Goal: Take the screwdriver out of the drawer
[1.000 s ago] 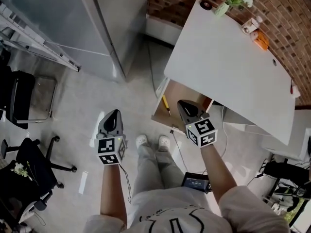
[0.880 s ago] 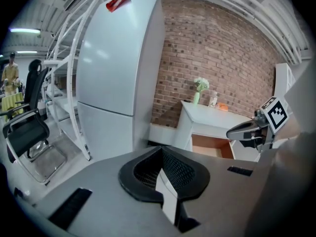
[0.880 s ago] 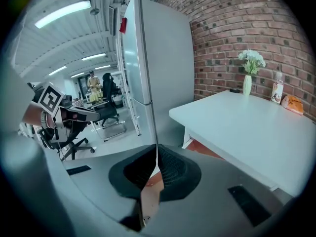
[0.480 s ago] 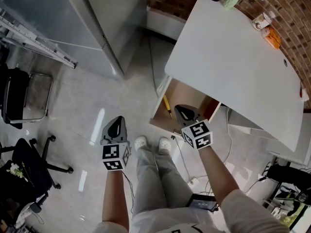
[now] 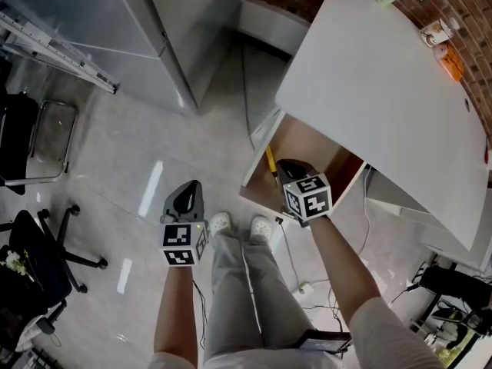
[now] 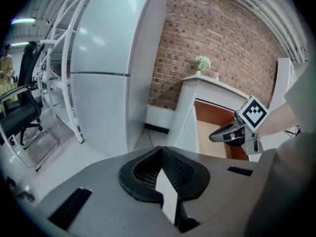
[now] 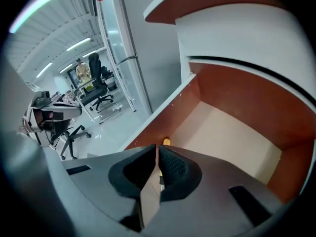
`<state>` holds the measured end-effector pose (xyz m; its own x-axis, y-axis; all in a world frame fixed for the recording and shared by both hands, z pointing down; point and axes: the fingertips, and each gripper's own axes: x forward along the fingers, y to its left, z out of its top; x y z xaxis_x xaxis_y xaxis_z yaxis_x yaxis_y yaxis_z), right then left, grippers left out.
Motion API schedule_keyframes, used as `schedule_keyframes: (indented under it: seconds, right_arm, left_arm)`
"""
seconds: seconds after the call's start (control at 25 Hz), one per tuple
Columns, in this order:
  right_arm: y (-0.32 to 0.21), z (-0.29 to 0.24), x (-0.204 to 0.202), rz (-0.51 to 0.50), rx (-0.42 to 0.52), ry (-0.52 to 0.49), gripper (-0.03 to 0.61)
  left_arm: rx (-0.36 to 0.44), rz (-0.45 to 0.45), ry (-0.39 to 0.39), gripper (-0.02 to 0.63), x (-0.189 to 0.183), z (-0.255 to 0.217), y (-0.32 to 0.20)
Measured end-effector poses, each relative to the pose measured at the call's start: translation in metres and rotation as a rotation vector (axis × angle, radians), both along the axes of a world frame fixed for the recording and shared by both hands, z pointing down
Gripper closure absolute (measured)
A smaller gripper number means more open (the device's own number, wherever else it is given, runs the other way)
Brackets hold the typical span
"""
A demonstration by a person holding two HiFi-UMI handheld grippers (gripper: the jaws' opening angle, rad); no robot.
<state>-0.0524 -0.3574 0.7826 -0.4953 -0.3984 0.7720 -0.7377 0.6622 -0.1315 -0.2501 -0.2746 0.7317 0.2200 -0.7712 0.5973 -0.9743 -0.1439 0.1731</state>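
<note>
The screwdriver point(image 5: 270, 162), with a yellow handle, lies along the left wall of the open wooden drawer point(image 5: 321, 149) under the white desk. My right gripper point(image 5: 287, 164) hovers over the drawer's front part, just right of the screwdriver, jaws shut and empty. In the right gripper view only the yellow end of the screwdriver point(image 7: 166, 141) shows past the shut right gripper point(image 7: 157, 147), with the drawer point(image 7: 224, 135) floor beyond. My left gripper point(image 5: 191, 186) hangs over the floor left of the drawer, shut and empty. In the left gripper view the left gripper point(image 6: 160, 150) points toward the drawer point(image 6: 211, 131).
The white desk top point(image 5: 384, 98) overhangs the back of the drawer, against a brick wall point(image 5: 461, 6). A grey cabinet point(image 5: 154, 21) stands at the left, with a ladder point(image 5: 54, 48) and office chairs point(image 5: 34, 260) beyond. The person's shoes point(image 5: 240, 224) and cables point(image 5: 307, 287) are on the floor.
My right gripper has drawn closer to the screwdriver, over the drawer's front. The head view has shifted forward. The left gripper stays over the floor, still shut.
</note>
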Motion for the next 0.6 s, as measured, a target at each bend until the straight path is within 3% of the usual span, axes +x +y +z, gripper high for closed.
schedule_keyframes:
  seconds: [0.12, 0.32, 0.6]
  right_arm:
    - [-0.006, 0.022, -0.002, 0.023, -0.051, 0.036, 0.548]
    - [-0.011, 0.055, -0.009, 0.035, -0.142, 0.097, 0.479]
    - [-0.021, 0.082, -0.020, 0.000, -0.138, 0.194, 0.479]
  left_arm:
    - [-0.009, 0.009, -0.001, 0.603, -0.003, 0.011, 0.000]
    - [-0.019, 0.026, -0.011, 0.603, -0.008, 0.021, 0.004]
    - [-0.030, 0.013, -0.028, 0.603, -0.024, 0.025, 0.012]
